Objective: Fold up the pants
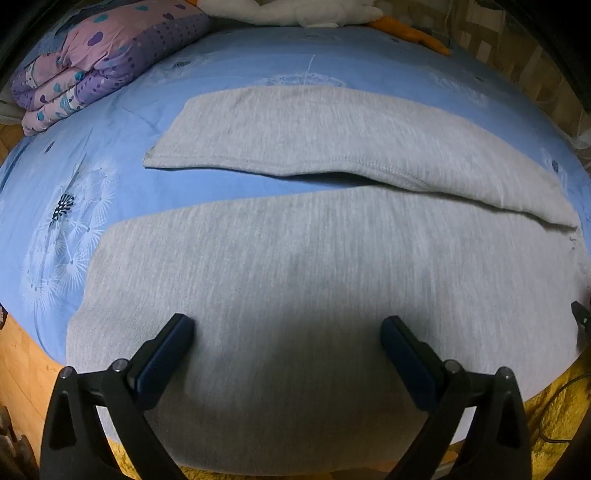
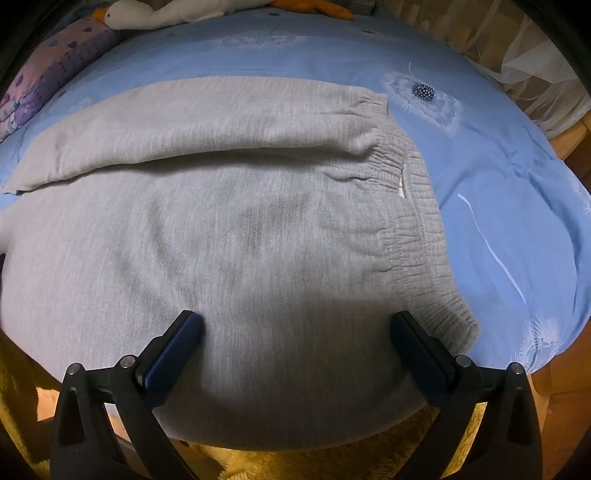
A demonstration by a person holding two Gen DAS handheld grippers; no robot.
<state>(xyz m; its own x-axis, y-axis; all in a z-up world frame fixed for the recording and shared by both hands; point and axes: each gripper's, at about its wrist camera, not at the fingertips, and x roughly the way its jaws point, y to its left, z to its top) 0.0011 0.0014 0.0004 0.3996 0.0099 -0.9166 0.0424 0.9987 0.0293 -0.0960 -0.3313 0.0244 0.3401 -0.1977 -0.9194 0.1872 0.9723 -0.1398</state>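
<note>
Grey sweatpants (image 1: pixel 295 258) lie spread flat on a blue bed sheet (image 1: pixel 74 192). The two legs run leftward with a gap between them. The far leg (image 1: pixel 295 125) ends at a hem on the left. In the right wrist view the pants (image 2: pixel 221 229) show their elastic waistband (image 2: pixel 410 221) at the right. My left gripper (image 1: pixel 287 325) is open above the near leg's front edge. My right gripper (image 2: pixel 295 319) is open above the seat area near the waistband. Neither holds cloth.
A folded purple and pink quilt (image 1: pixel 96 59) lies at the bed's far left. A white plush goose (image 2: pixel 147 13) lies along the far edge. The near pant edge hangs over the bed's front edge above a yellow rug (image 2: pixel 295 461). A wooden floor (image 1: pixel 18 362) shows at the left.
</note>
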